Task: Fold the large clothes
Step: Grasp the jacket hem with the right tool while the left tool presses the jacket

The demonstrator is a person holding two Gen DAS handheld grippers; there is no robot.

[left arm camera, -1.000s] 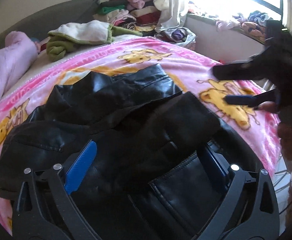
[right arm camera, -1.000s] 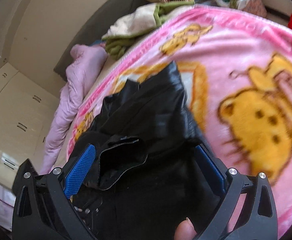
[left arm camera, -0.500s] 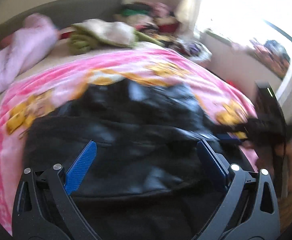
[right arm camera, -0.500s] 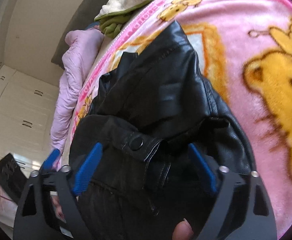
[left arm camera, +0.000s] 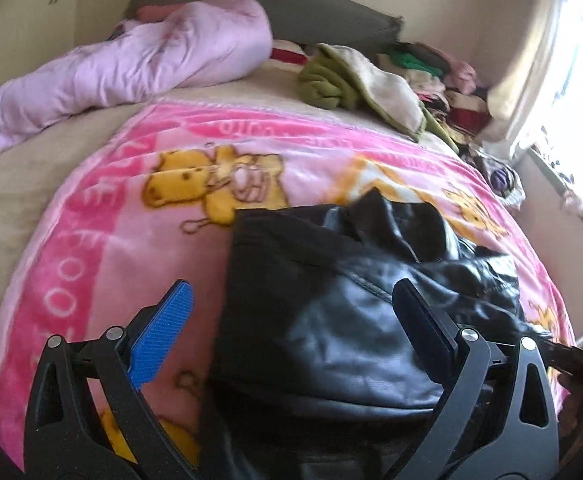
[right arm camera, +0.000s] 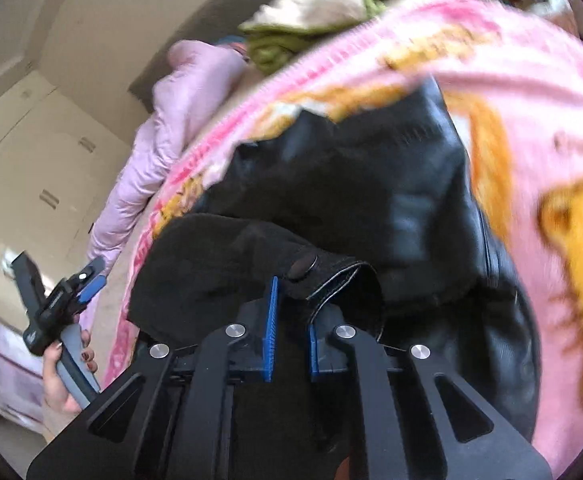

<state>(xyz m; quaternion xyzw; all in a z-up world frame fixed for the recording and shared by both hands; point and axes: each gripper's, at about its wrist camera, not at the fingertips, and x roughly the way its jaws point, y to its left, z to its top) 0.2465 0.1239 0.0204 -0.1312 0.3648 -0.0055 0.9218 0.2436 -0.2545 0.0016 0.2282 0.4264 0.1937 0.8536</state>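
Pink cartoon-bear blanket (left arm camera: pixel 103 248) covers the bed and serves as the folding surface, so the black leather jacket (left arm camera: pixel 331 320) lies spread on it toward the right side, partly doubled over itself. At far left, a lilac puffer coat (left arm camera: pixel 123 68) lies heaped against the headboard, probably waiting its turn, and a green and cream pile of clothes (left arm camera: pixel 355 80) sits further right by the window, well apart from the work.

Left hand-held gripper (left arm camera: pixel 291 328) hovers released above the jacket's left edge, its blue pad (left arm camera: pixel 161 340) over bare blanket and the other finger over leather; it grips nothing, and looks placed to steady or catch that side once the fold comes across.

Right hand-held gripper (right arm camera: pixel 289 332) is nearly clenched, its blue pads (right arm camera: pixel 269 332) close on either side of a dark strip of the jacket near a round snap button (right arm camera: pixel 303 265). Whether cloth is truly pinched is hard to say; the hem (right arm camera: pixel 343 280) curls up just ahead of the fingertips, which suggests a lift for folding.
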